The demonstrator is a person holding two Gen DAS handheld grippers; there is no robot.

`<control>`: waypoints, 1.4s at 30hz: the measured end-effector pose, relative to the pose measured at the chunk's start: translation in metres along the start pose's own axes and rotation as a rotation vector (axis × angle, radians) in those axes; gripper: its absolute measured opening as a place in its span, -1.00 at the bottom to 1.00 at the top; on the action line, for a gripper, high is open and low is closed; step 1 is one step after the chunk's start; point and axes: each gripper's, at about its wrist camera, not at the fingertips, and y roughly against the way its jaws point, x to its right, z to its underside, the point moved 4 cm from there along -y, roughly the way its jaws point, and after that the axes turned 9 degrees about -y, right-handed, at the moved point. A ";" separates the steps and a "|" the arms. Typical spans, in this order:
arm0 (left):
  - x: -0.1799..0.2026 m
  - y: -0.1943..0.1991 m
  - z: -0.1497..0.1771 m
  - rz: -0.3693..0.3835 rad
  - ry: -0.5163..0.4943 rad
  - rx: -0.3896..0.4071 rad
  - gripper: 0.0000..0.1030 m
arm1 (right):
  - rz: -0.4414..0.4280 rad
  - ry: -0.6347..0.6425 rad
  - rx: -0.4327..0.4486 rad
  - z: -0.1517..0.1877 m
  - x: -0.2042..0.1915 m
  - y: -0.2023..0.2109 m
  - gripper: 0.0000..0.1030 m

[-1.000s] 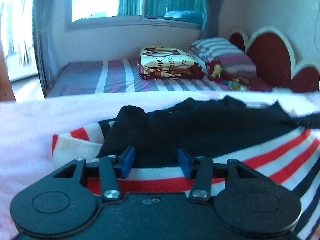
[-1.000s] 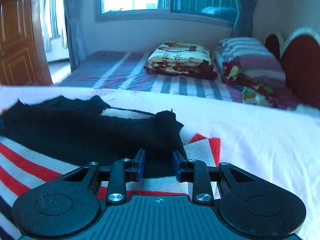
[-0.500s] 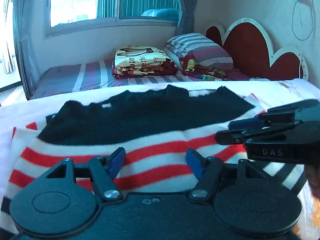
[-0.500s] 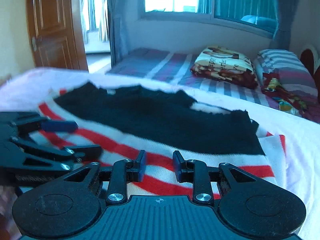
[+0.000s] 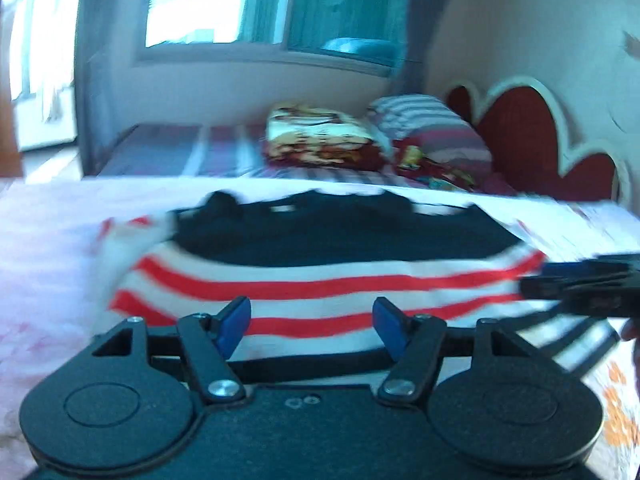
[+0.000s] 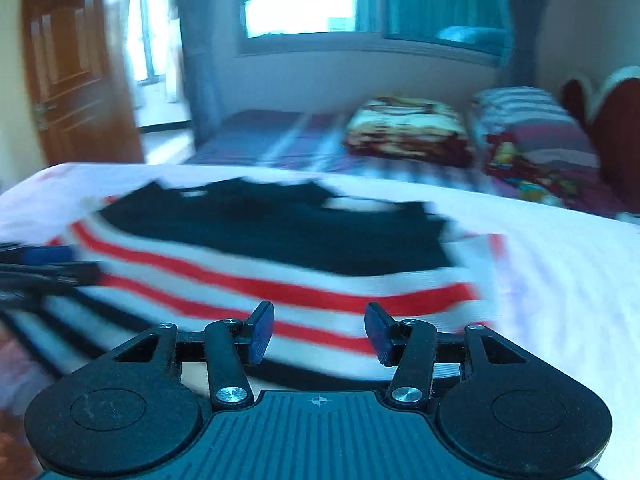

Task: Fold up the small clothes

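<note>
A small knit sweater (image 5: 332, 280), black at the top with red, white and dark stripes, lies flat on a white, pink-patterned bed cover (image 5: 48, 240). It also shows in the right wrist view (image 6: 256, 264). My left gripper (image 5: 310, 326) is open and empty, just above the sweater's near striped part. My right gripper (image 6: 319, 330) is open and empty, over the stripes near the sweater's right side. Each gripper shows in the other's view: the right one (image 5: 584, 280) at the sweater's right edge, the left one (image 6: 44, 268) at its left edge. Both views are motion-blurred.
Beyond the cover lies a striped mattress (image 5: 180, 156) with a folded patterned blanket (image 5: 320, 140) and striped pillows (image 5: 432, 136) against a red headboard (image 5: 528, 140). A window is behind, and a wooden door (image 6: 72, 72) stands at the left.
Both grippers have pulled back from the sweater's black top toward its striped lower part and turned inward. The right gripper's jaws have opened wider. The sweater still lies flat.
</note>
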 end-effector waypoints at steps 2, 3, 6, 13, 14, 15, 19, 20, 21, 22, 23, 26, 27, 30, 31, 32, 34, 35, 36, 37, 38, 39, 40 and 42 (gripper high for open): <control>0.024 -0.003 0.003 0.034 -0.042 -0.017 0.28 | -0.017 0.048 -0.019 0.009 -0.020 -0.003 -0.01; 0.032 -0.006 0.006 0.049 -0.059 -0.035 0.29 | -0.006 0.069 -0.036 0.014 -0.028 -0.005 -0.01; 0.047 -0.010 0.020 -0.004 -0.171 -0.060 0.33 | 0.034 0.119 -0.049 0.027 -0.030 -0.007 -0.01; 0.045 0.016 0.027 0.041 -0.103 -0.036 0.29 | -0.061 0.048 -0.060 0.037 -0.029 0.021 -0.01; 0.047 0.010 0.032 0.022 -0.129 -0.060 0.29 | -0.050 0.067 -0.078 0.042 -0.034 0.019 -0.01; 0.048 0.010 0.036 -0.001 -0.151 -0.065 0.29 | -0.032 0.076 -0.091 0.047 -0.033 0.018 -0.01; 0.020 0.032 0.054 -0.026 -0.095 -0.064 0.34 | 0.033 0.050 -0.082 0.056 -0.004 0.036 -0.01; 0.008 0.038 0.060 -0.045 -0.073 -0.070 0.34 | 0.056 0.039 -0.079 0.059 0.009 0.043 -0.01; -0.004 0.043 0.064 -0.053 -0.044 -0.074 0.34 | 0.075 0.021 -0.079 0.062 0.021 0.048 -0.01; -0.014 0.048 0.067 -0.053 -0.014 -0.075 0.33 | 0.077 0.001 -0.079 0.065 0.030 0.054 -0.01; -0.021 0.051 0.068 -0.059 0.007 -0.075 0.33 | 0.071 -0.014 -0.079 0.067 0.035 0.059 -0.01; -0.023 0.054 0.060 -0.085 0.011 -0.087 0.29 | 0.077 -0.057 -0.033 0.059 0.039 0.077 -0.01; -0.023 0.055 0.058 -0.099 0.010 -0.088 0.28 | 0.077 -0.086 0.008 0.057 0.044 0.090 -0.01; -0.028 0.055 0.063 -0.103 0.032 -0.102 0.26 | 0.145 -0.175 0.031 0.053 0.068 0.100 -0.01; -0.031 0.055 0.065 -0.098 0.049 -0.095 0.27 | 0.151 -0.197 0.020 0.054 0.074 0.099 -0.01; -0.032 0.055 0.067 -0.095 0.064 -0.090 0.27 | 0.149 -0.219 0.003 0.057 0.079 0.097 -0.03; -0.032 0.055 0.068 -0.102 0.072 -0.090 0.27 | 0.135 -0.222 -0.043 0.063 0.082 0.088 -0.40; -0.031 0.054 0.067 -0.108 0.067 -0.094 0.27 | 0.148 -0.210 -0.058 0.067 0.084 0.085 -0.40; -0.031 0.053 0.067 -0.116 0.061 -0.101 0.30 | 0.145 -0.206 -0.047 0.070 0.085 0.086 -0.40; -0.031 0.052 0.067 -0.120 0.064 -0.106 0.30 | 0.145 -0.205 -0.045 0.071 0.086 0.087 -0.40; -0.032 0.051 0.068 -0.120 0.074 -0.111 0.30 | 0.149 -0.196 -0.043 0.072 0.086 0.087 -0.40; -0.032 0.049 0.068 -0.123 0.078 -0.114 0.30 | 0.155 -0.181 -0.040 0.073 0.085 0.087 -0.40; -0.031 0.048 0.067 -0.127 0.076 -0.119 0.30 | 0.163 -0.167 -0.037 0.073 0.085 0.087 -0.40; -0.033 0.049 0.064 -0.124 0.089 -0.125 0.29 | 0.170 -0.185 -0.051 0.071 0.085 0.088 -0.39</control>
